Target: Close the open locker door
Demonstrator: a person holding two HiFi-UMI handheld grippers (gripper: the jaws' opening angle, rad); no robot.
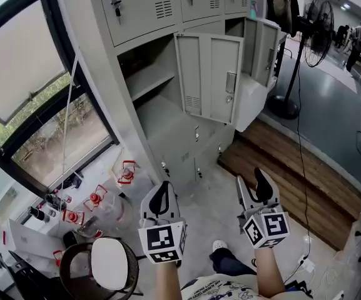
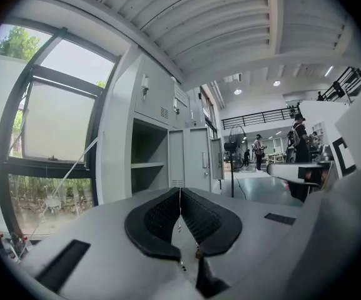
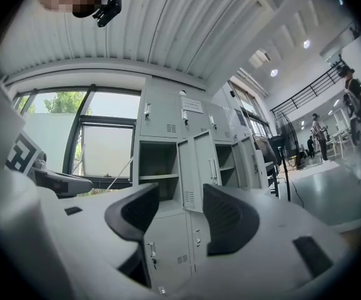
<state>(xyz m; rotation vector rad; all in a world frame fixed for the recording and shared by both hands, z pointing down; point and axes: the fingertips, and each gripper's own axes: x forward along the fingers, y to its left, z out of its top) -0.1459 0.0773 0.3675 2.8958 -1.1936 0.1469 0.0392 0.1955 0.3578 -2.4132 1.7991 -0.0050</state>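
Plainly, nothing of the closing is done yet: the locker door (image 1: 208, 77) hangs swung wide off its compartment, and neither gripper touches it. We hold both low in the head view, well short of the locker bank. The left gripper (image 1: 161, 200) has its black pads pressed together with nothing between them, as its own view shows (image 2: 180, 195). The right gripper (image 1: 259, 185) has its jaws a moderate way apart and empty, and the door stands framed in the gap between them (image 3: 179, 212).

The door sits in the middle tier, beside the bared compartment with its shelf (image 1: 147, 80). It stands upright, long axis vertical. Its hinge edge, near the vent slots, lies against that opening, and its free edge with the handle (image 1: 230, 83) points away from the window (image 1: 39, 105), toward the standing fan (image 1: 318, 24). A second door (image 1: 263, 47) further along also hangs open.

We judge the whole job is left: step in, meet the free edge, and swing it back over the opening until it latches
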